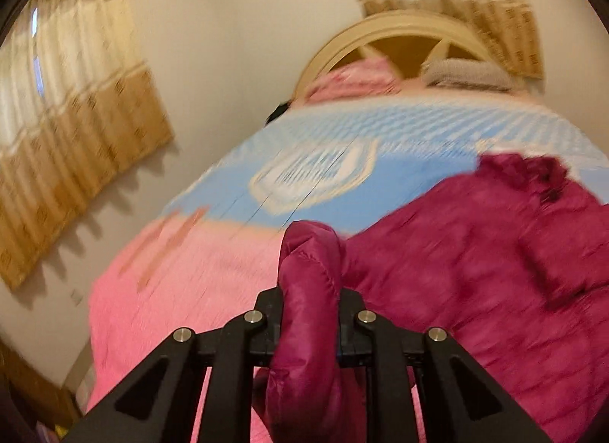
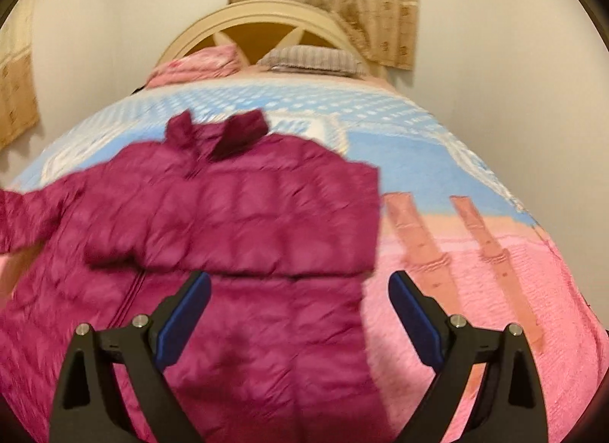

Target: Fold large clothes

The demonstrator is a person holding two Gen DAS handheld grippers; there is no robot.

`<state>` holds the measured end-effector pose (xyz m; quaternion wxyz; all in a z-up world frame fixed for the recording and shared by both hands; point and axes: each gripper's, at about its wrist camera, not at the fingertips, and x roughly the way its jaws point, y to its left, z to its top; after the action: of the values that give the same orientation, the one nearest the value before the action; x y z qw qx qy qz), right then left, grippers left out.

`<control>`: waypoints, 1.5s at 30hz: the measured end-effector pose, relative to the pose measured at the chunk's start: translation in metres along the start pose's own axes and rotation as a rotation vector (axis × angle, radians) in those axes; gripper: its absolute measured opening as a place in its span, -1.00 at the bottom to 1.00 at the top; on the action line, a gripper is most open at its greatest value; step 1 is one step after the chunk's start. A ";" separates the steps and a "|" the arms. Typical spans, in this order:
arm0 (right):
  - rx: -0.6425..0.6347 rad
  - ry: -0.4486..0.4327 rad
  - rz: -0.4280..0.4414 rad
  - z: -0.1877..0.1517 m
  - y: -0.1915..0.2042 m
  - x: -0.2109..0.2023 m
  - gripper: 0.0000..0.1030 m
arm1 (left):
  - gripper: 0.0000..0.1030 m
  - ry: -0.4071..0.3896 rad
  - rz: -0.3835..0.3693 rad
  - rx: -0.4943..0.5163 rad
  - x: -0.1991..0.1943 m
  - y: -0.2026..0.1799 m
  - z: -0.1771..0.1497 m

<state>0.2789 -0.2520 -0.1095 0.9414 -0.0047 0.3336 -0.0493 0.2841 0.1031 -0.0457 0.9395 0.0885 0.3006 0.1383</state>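
A magenta quilted puffer jacket (image 2: pixel 236 214) lies spread on the bed, collar toward the headboard. Its right sleeve is folded across the chest. In the left wrist view the jacket (image 1: pixel 475 252) fills the right side. My left gripper (image 1: pixel 310 302) is shut on a fold of the jacket's sleeve or edge (image 1: pixel 308 275), which bulges up between the fingers. My right gripper (image 2: pixel 300 287) is open and empty, just above the jacket's lower right part, its blue pads (image 2: pixel 415 313) spread wide.
The bed has a pink and blue bedspread (image 2: pixel 475 264). Pink bedding (image 2: pixel 198 62) and a striped pillow (image 2: pixel 312 56) lie by the cream headboard (image 2: pixel 266 13). Curtains (image 1: pixel 76 119) hang on the walls. The bed's left edge (image 1: pixel 95 309) is near my left gripper.
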 end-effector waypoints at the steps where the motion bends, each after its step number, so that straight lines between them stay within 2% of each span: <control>1: 0.003 -0.008 -0.005 0.006 -0.004 -0.001 0.87 | -0.69 -0.024 -0.017 0.023 -0.007 -0.015 0.011; 5: -0.003 -0.030 -0.031 0.017 -0.018 -0.003 0.87 | -0.69 -0.085 -0.095 0.109 -0.029 -0.084 0.044; 9: 0.028 -0.035 -0.055 0.020 -0.039 -0.002 0.87 | -0.69 -0.107 -0.172 0.213 -0.041 -0.169 0.052; 13: 0.087 -0.033 -0.074 0.016 -0.065 0.001 0.87 | -0.69 -0.113 -0.215 0.295 -0.043 -0.240 0.048; 18: 0.114 -0.013 -0.085 0.005 -0.091 0.008 0.87 | -0.69 -0.070 -0.306 0.349 -0.036 -0.312 0.035; 20: 0.125 0.004 -0.090 -0.001 -0.099 0.015 0.87 | -0.63 -0.052 -0.316 0.366 -0.033 -0.336 0.027; 21: 0.131 0.013 -0.093 -0.003 -0.103 0.019 0.87 | -0.56 -0.051 -0.327 0.371 -0.033 -0.347 0.023; 23: 0.142 0.036 -0.099 -0.009 -0.110 0.028 0.87 | -0.17 -0.052 -0.333 0.388 -0.032 -0.362 0.018; 24: 0.148 0.043 -0.103 -0.011 -0.113 0.031 0.87 | 0.28 -0.059 -0.328 0.391 -0.032 -0.367 0.017; 25: 0.153 0.051 -0.107 -0.013 -0.116 0.034 0.87 | 0.55 -0.079 -0.325 0.391 -0.036 -0.369 0.016; 27: 0.155 0.059 -0.117 -0.015 -0.120 0.039 0.87 | 0.59 -0.148 -0.315 0.390 -0.047 -0.372 0.017; 30: 0.168 0.071 -0.123 -0.017 -0.126 0.043 0.87 | 0.78 -0.197 -0.330 0.393 -0.058 -0.374 0.022; 32: 0.177 0.074 -0.121 -0.016 -0.128 0.042 0.87 | 0.78 -0.204 -0.337 0.384 -0.060 -0.367 0.026; 35: 0.186 0.064 -0.112 -0.014 -0.129 0.035 0.87 | 0.78 -0.200 -0.303 0.346 -0.055 -0.344 0.036; 37: 0.195 0.058 -0.097 -0.010 -0.127 0.031 0.87 | 0.78 -0.206 -0.258 0.308 -0.045 -0.316 0.042; 40: 0.198 0.049 -0.058 0.001 -0.117 0.026 0.87 | 0.79 -0.182 -0.185 0.275 -0.019 -0.278 0.046; 43: 0.185 0.039 0.004 0.015 -0.098 0.022 0.87 | 0.79 -0.107 -0.110 0.238 0.017 -0.239 0.047; 45: 0.178 0.034 0.076 0.025 -0.079 0.019 0.87 | 0.79 -0.061 -0.078 0.199 0.038 -0.215 0.045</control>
<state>0.3021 -0.3331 -0.0990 0.9335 0.0922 0.3439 -0.0432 0.3846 -0.0920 -0.0841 0.9394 0.1738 0.2876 0.0681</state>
